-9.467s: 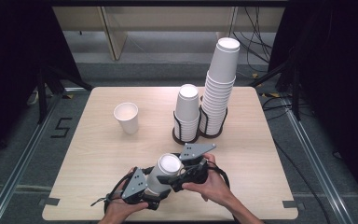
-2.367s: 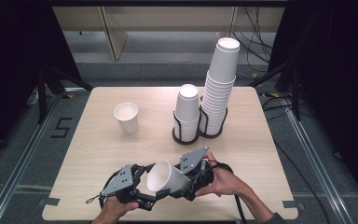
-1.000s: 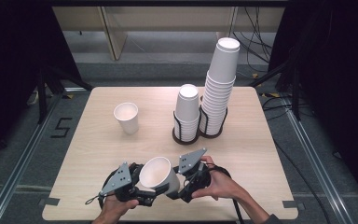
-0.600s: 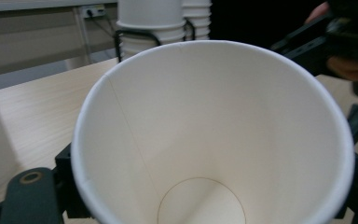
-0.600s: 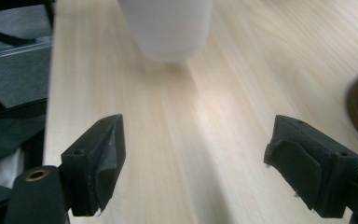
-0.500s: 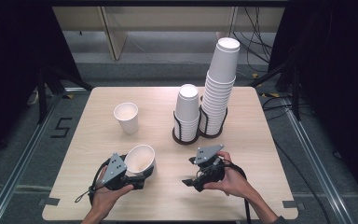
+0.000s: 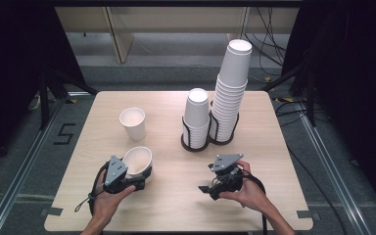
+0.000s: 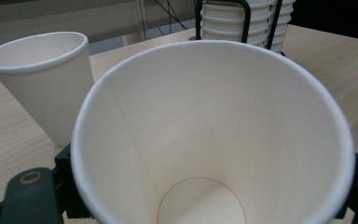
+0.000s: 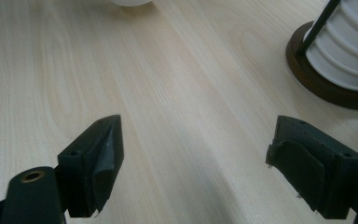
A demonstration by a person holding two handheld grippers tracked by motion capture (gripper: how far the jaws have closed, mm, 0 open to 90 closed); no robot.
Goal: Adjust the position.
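My left gripper [image 7: 138,177] is shut on a white paper cup [image 7: 138,159] at the front left of the wooden table [image 7: 176,205]. The cup leans, and its open mouth [image 8: 214,130] faces the left gripper view, with black jaws at both sides of its base. A second white cup [image 7: 132,123] stands upright just behind it and also shows as the upright cup [image 8: 42,79]. At the front right, my right gripper [image 7: 208,184] is open with nothing between its jaws. Its two black fingers [image 9: 98,163] hang over bare wood.
Two dark wire holders [image 7: 196,141] stand at the table's middle back. One holds a short stack of upside-down cups [image 7: 196,115], the other a tall stack [image 7: 230,93]. The holder's base [image 9: 321,79] lies ahead and to the right of my right gripper. Dark floor surrounds the table.
A second ago both grippers were together at the cup in the front middle. The right one has let go and moved right; the left has carried the cup to the left.
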